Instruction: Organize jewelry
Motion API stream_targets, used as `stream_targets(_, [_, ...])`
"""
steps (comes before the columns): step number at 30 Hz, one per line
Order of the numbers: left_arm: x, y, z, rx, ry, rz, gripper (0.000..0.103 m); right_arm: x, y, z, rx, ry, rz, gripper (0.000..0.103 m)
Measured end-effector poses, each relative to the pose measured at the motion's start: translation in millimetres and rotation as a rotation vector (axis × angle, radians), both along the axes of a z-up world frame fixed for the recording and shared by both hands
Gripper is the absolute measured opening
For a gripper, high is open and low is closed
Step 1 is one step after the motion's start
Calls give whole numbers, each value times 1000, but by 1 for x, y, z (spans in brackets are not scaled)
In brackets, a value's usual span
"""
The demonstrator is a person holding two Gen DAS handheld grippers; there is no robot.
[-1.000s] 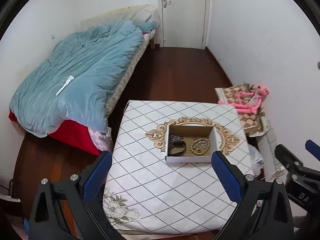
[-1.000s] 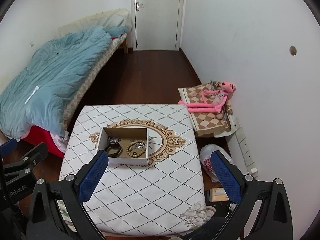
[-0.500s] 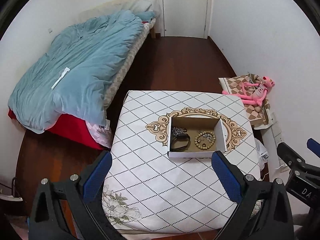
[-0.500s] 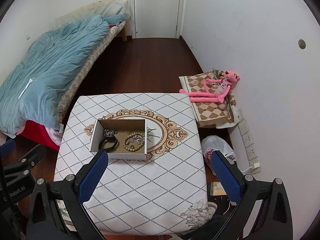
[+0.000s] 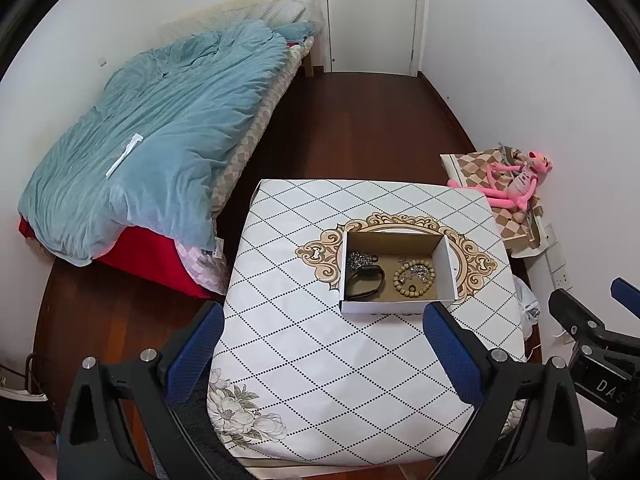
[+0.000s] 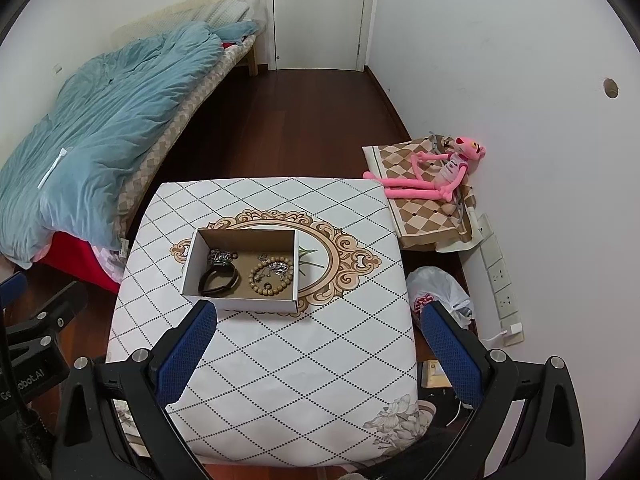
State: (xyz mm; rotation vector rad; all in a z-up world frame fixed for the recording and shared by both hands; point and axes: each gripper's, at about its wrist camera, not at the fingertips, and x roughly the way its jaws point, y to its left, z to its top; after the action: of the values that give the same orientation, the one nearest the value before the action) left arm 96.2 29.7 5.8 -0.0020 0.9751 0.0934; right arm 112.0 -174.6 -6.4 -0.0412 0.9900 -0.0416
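Left wrist view: the bed (image 5: 160,140) is far left, with dark floor (image 5: 360,128) between it and the table (image 5: 320,360). The cardboard box (image 5: 394,306) sits mid-table, holding a bead bracelet (image 5: 414,278). Both the left gripper (image 5: 324,344) and right gripper (image 6: 320,344) are spread wide, holding nothing, near the table's close edge.

I see both wrist views evenly and brightly lit by soft, diffuse light, with the white walls (image 6: 500,40) reading clean and only faint shadows under the cardboard box (image 5: 396,308). Fisheye distortion bends the room strongly toward black, vignetted corners. Focus holds sharp across the patterned tablecloth (image 6: 280,360), without glare.
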Motion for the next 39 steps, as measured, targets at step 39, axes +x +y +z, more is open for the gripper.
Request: stream_targets(39, [-7, -9, -3, -8, 11, -12, 101, -2, 2, -2, -10, 4, 9, 103])
